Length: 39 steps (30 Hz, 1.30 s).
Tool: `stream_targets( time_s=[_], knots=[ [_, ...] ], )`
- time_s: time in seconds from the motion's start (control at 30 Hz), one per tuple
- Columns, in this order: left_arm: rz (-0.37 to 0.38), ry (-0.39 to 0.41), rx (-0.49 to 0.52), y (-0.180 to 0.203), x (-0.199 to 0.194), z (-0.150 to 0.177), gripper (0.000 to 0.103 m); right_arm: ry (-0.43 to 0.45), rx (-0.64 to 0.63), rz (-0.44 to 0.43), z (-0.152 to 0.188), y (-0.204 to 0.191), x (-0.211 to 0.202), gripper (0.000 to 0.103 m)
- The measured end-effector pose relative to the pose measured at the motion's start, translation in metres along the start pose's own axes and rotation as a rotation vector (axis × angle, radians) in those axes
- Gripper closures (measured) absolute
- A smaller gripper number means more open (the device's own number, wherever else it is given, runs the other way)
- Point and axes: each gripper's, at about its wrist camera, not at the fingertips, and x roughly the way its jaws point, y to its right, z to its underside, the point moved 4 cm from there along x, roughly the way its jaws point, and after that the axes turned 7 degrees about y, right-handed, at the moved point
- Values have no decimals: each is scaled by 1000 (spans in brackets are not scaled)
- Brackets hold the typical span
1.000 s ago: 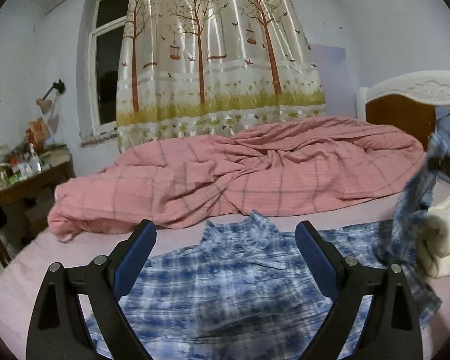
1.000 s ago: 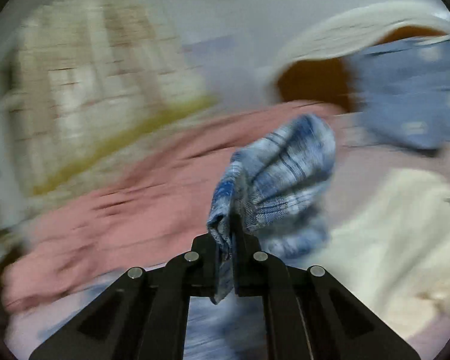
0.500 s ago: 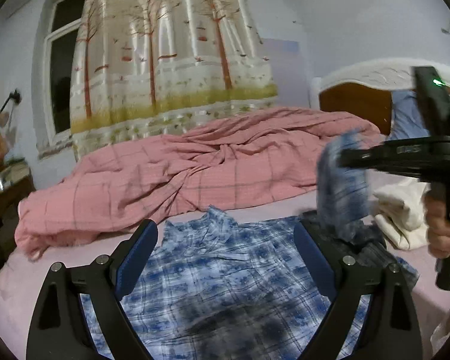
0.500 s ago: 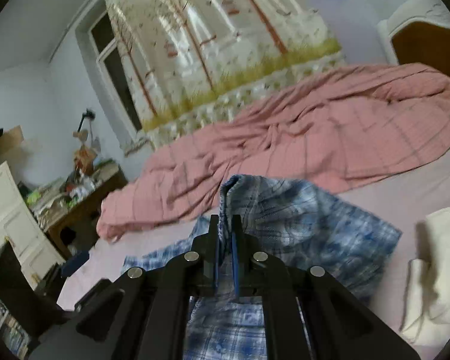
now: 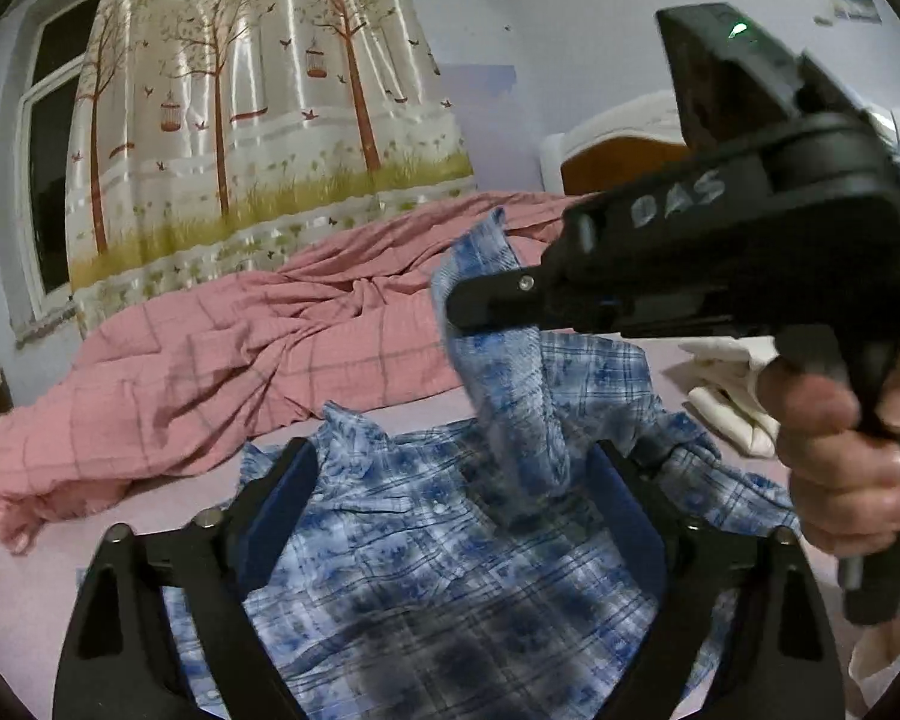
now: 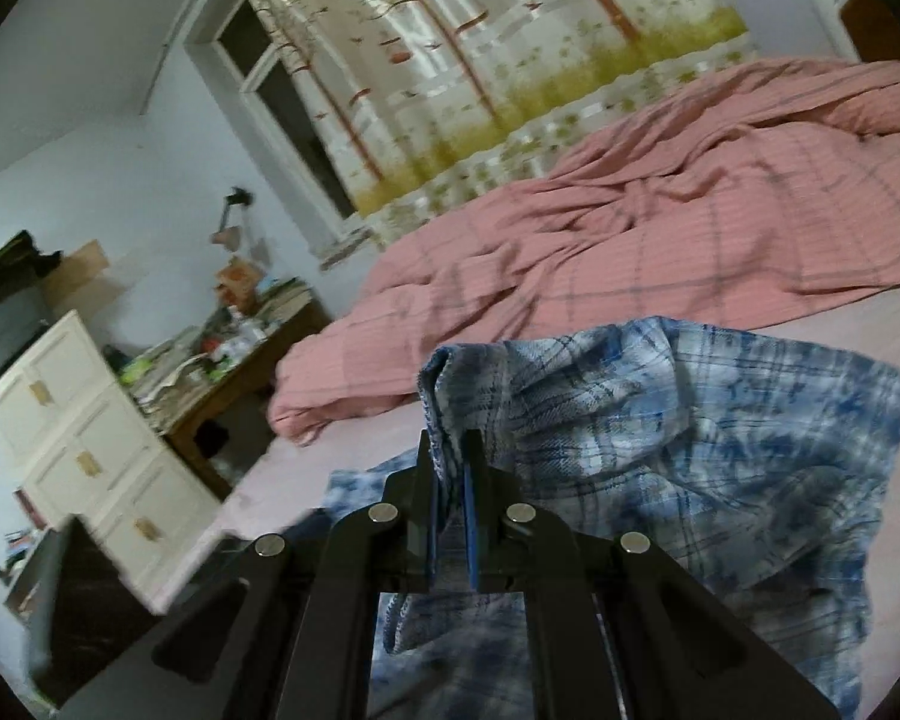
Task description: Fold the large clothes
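A blue and white plaid shirt (image 5: 402, 564) lies spread on the pink bed sheet, collar towards the far side. My left gripper (image 5: 450, 480) is open and empty, hovering low over the shirt's middle. My right gripper (image 6: 450, 468) is shut on the shirt's right sleeve (image 6: 570, 396) and holds it lifted over the shirt body. In the left wrist view the right gripper (image 5: 450, 306) reaches in from the right with the sleeve (image 5: 510, 396) hanging from its tip.
A crumpled pink checked duvet (image 5: 240, 348) lies across the far side of the bed. Folded cream cloth (image 5: 726, 396) sits on the bed at the right. A cluttered wooden desk (image 6: 228, 372) and a white drawer cabinet (image 6: 84, 438) stand left of the bed.
My right gripper has carried the sleeve from the shirt's right side leftwards, over the shirt body. My left gripper has stayed open over the shirt, turning slightly right.
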Motion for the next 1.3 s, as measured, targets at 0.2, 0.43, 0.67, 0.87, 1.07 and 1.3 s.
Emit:
stream_targets(
  time_s=[0.2, 0.43, 0.67, 0.87, 1.07, 1.3],
  knots=[
    [19, 15, -41, -7, 2, 6, 99, -32, -35, -21, 9, -18, 7, 95],
    [-158, -36, -147, -52, 12, 10, 100, 5, -78, 95, -2, -2, -6, 50],
    [-302, -115, -195, -112, 31, 44, 100, -34, -75, 297, -12, 57, -14, 49],
    [-389, -154, -249, -152, 39, 69, 100, -236, -54, 402, 15, 120, 17, 49],
    [-496, -175, -268, -180, 31, 82, 100, -358, -97, 485, 49, 147, 48, 49],
    [-552, -325, -294, -194, 46, 112, 99, -441, -215, 695, 76, 171, 72, 49]
  ],
)
